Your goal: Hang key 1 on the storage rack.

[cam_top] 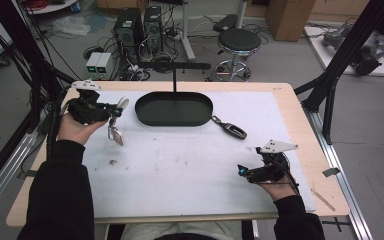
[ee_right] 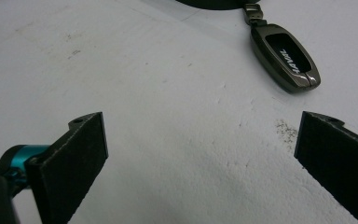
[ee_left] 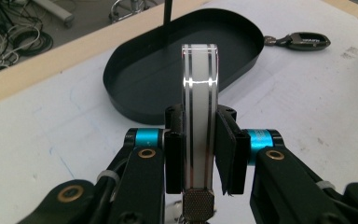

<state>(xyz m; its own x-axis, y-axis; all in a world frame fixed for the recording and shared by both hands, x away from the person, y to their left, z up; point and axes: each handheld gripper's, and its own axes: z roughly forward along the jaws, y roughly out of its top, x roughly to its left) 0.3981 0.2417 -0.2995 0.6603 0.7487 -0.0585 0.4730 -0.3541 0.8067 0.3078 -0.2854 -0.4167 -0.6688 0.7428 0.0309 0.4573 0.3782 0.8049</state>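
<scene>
The left gripper [ee_left: 198, 140] has its jaws clamped on a white key fob [ee_left: 199, 116], lifted clear of the worktop [cam_top: 180, 165] left of the tray [cam_top: 174, 109], likely its destination. The right gripper [ee_right: 200, 163] rests near-right, jaws apart.

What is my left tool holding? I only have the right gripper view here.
Observer: The left tool is shut on a flat white piece with chrome edges, gripped on edge between its jaws.
Operator: Where is it relative to the tray?
Observer: In the high view it is just left of the black oval tray and looks lifted off the mat, with a metal clip dangling under it.
</scene>
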